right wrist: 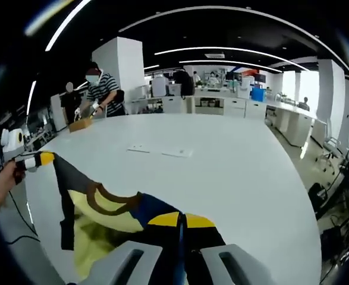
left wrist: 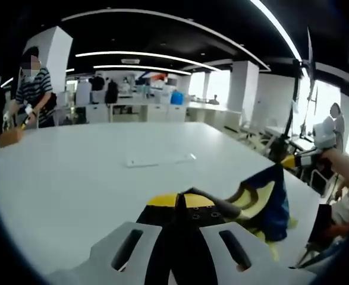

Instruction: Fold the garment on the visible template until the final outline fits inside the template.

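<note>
The yellow, dark blue and black garment (right wrist: 112, 211) hangs crumpled and stretched above the white table (right wrist: 233, 178), its left corner pinched in the closed left gripper (right wrist: 36, 159) and its right part pinched tight in the closed right gripper (right wrist: 180, 228).

We are seeing the garment (right wrist: 112, 208), yellow and dark blue with brown and black trim, hanging lifted and stretched above the near edge of the table. In the left gripper view it (left wrist: 263, 202) is drooping in crumpled folds at the right.
</note>
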The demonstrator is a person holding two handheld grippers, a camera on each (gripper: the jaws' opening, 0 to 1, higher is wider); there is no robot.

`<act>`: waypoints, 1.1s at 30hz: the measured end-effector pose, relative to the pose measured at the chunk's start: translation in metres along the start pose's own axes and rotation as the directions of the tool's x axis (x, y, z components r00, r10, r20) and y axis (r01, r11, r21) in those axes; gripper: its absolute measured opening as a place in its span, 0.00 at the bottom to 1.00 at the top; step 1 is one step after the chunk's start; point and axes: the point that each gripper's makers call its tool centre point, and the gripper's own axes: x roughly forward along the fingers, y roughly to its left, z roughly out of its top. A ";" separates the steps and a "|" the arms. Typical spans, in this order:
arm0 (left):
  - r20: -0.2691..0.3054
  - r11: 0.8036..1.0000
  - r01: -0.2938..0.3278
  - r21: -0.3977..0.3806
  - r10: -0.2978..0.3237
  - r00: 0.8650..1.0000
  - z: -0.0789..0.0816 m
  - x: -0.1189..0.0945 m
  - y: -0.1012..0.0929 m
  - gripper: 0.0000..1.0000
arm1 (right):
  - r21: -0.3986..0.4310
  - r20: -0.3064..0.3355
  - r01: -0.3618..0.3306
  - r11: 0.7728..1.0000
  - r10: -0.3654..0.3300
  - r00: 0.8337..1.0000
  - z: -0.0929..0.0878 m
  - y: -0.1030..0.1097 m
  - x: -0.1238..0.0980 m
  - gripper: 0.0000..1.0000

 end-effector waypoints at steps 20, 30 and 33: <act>0.036 0.996 -0.022 -0.081 0.025 0.999 0.012 0.076 0.039 0.00 | 0.025 0.059 0.059 0.998 -0.060 0.996 0.037 -0.055 0.059 0.00; 0.026 0.984 -0.034 -0.176 0.039 0.999 0.004 0.121 0.060 0.00 | 0.059 0.040 0.084 0.995 -0.087 0.995 0.044 -0.076 0.110 0.00; 0.031 0.983 -0.041 -0.179 0.047 0.998 0.003 0.133 0.064 0.00 | 0.065 0.035 0.092 0.994 -0.094 0.995 0.045 -0.081 0.125 0.00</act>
